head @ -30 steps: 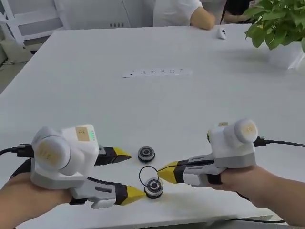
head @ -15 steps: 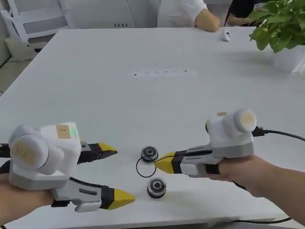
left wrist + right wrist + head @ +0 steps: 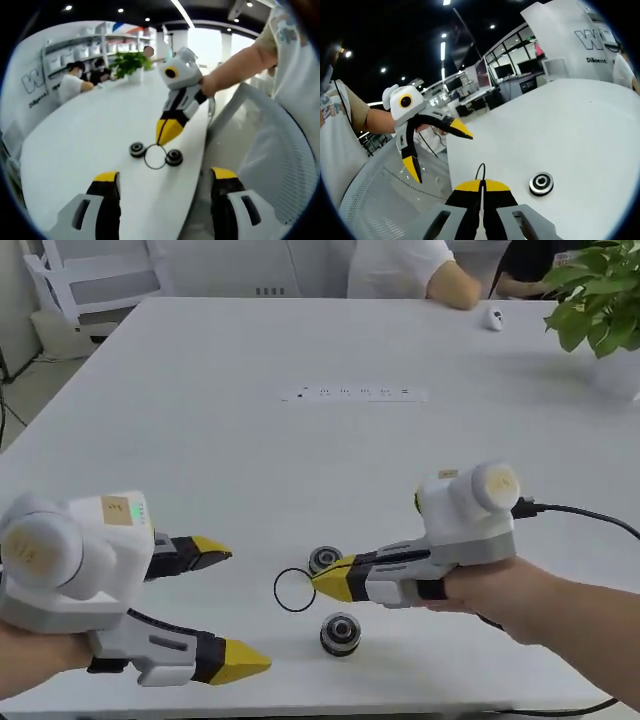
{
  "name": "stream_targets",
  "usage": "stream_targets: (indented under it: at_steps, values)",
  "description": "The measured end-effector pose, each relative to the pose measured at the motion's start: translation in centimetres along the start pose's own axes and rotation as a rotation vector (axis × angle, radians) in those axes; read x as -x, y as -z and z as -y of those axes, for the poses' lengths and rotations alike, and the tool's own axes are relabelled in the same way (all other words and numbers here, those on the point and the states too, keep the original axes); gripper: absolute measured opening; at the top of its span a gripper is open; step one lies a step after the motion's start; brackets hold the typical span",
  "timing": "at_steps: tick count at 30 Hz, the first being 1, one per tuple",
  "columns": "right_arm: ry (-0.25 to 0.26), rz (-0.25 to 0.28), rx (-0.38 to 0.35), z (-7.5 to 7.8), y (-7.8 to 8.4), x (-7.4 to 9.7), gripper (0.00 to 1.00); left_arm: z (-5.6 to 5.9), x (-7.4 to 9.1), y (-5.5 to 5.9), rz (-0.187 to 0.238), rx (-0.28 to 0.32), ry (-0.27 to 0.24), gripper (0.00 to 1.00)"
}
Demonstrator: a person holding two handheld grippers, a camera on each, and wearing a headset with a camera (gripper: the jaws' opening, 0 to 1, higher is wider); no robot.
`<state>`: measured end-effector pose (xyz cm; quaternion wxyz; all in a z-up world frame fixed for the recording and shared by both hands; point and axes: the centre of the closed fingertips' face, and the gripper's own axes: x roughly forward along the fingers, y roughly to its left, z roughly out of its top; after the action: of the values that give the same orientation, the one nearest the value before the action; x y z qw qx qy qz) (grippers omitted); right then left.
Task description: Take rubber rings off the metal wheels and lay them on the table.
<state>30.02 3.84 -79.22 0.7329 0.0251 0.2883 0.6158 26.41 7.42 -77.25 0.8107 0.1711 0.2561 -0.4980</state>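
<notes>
Pressure is applied by the right gripper, whose yellow-tipped jaws are pressed together on the rim of a thin black rubber ring. The ring is carried out beyond the tips, on the side toward the left gripper, and is seen edge-on as a dark line in the right gripper view. It is held low over bare table, between the two metal wheels: the far wheel just beside the jaws and the near wheel a little apart toward the table edge. Whether the ring touches the surface cannot be told. The left gripper's jaws are spread wide and nothing is held in them. Laying the ring down is judged to call for a short drop straight below the right tips, clear of both wheels, and a release there
</notes>
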Motion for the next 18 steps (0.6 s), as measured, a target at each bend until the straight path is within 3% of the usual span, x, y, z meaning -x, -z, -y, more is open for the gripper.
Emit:
stream_targets:
  at_steps: [18]
  values:
    - [-0.022,-0.122,0.017,-0.2,2.9,-2.9,0.00,-0.7,1.3,1.1,-0.005,0.031,-0.036,0.74]
